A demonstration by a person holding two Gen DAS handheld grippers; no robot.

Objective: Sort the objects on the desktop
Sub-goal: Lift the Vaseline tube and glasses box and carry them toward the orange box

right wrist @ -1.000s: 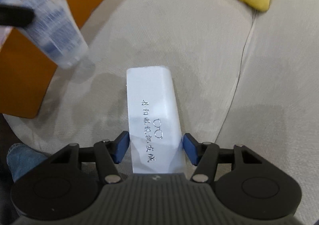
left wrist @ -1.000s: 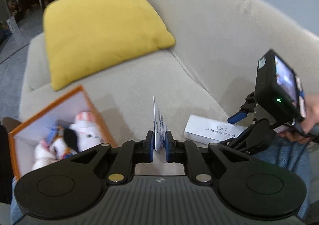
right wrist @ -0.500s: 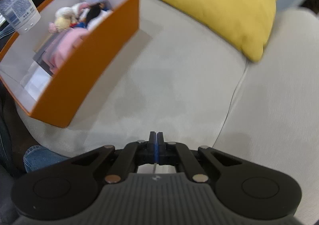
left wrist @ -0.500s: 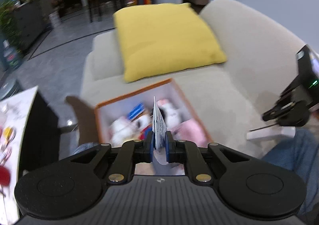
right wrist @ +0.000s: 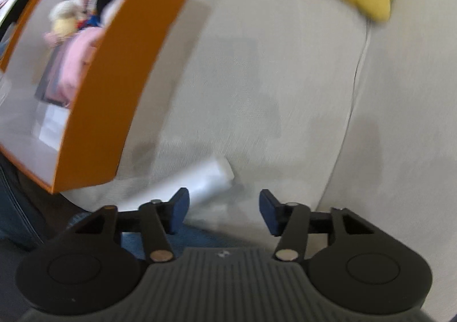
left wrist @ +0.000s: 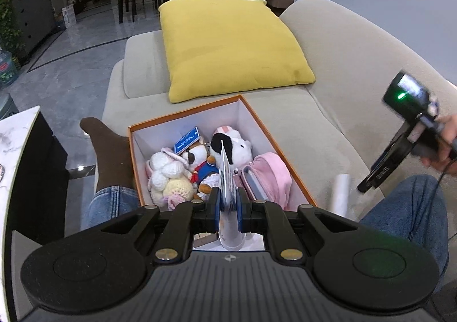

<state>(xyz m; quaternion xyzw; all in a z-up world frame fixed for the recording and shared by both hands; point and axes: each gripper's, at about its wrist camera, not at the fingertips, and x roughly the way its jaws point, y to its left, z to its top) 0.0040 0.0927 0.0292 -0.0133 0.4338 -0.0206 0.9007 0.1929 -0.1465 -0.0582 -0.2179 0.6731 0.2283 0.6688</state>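
1. Sofa [left wrist: 328, 128]: beige upholstery, serving as the work surface. A yellow cushion [left wrist: 228, 48] lies at the far end.
2. Orange box [left wrist: 285, 150]: open-topped, white-lined, standing on the seat left of centre. It already contains several plush toys [left wrist: 182, 170], a pink pouch [left wrist: 274, 176] and a blue card [left wrist: 187, 140]. Judgement: the sorting is well advanced.
3. White case [right wrist: 211, 176]: long and pale, lying on the seat just right of the box's near corner, close to the person's knee. It is blurred in both views, so no markings can be read. Not yet boxed.
4. Tube [left wrist: 227, 179]: white with blue print, flattened end uppermost, poised above the near end of the box. Not yet released.
5. Left gripper [left wrist: 227, 205]: pads clamped tight on the tube.
6. Right gripper [right wrist: 224, 209]: jaws spread wide, holding nothing, with the white case just beyond its left pad.
7. Outstanding, as judged: deposit the tube, then box the white case.
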